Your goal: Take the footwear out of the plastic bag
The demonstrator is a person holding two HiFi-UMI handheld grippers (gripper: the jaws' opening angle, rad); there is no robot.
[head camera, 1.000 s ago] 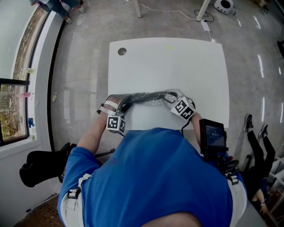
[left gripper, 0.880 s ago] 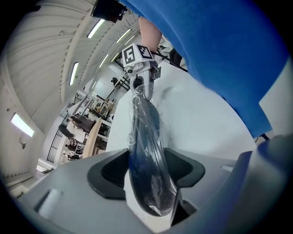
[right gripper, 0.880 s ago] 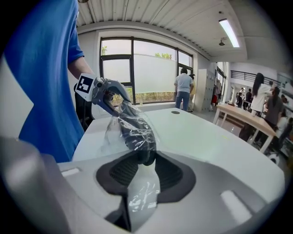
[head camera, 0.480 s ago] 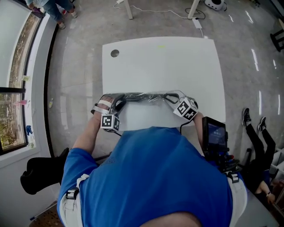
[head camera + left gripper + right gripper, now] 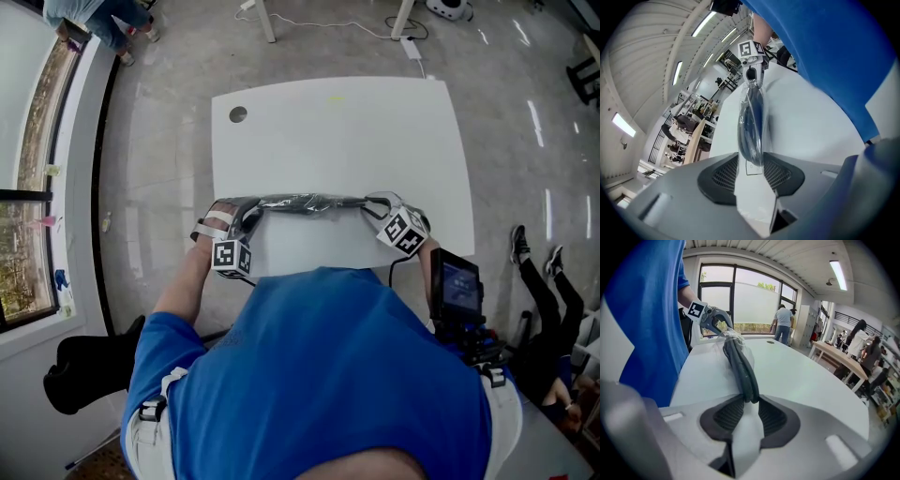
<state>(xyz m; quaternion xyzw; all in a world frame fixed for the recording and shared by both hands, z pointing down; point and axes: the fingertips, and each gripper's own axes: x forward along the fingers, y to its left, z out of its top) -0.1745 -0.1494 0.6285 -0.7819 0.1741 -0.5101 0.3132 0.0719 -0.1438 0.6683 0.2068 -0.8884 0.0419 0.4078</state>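
A clear plastic bag with dark footwear inside hangs stretched between both grippers over the near part of the white table. My left gripper holds the bag's left end; its jaws have just been closing, and the thin plastic edge sits pinched between the pads. My right gripper holds the right end; its jaws have just opened slightly, and the dark footwear tip, wrapped in plastic, stays pressed between the pads. Each gripper view shows the other gripper at the bag's far end.
A round hole marks the table's far left corner. A device with a screen hangs at the person's right side. A black bag lies on the floor at left. People stand by the window.
My right gripper has moved to the right, and the bag now runs straighter and more taut between the two grippers. The left gripper has hardly moved.
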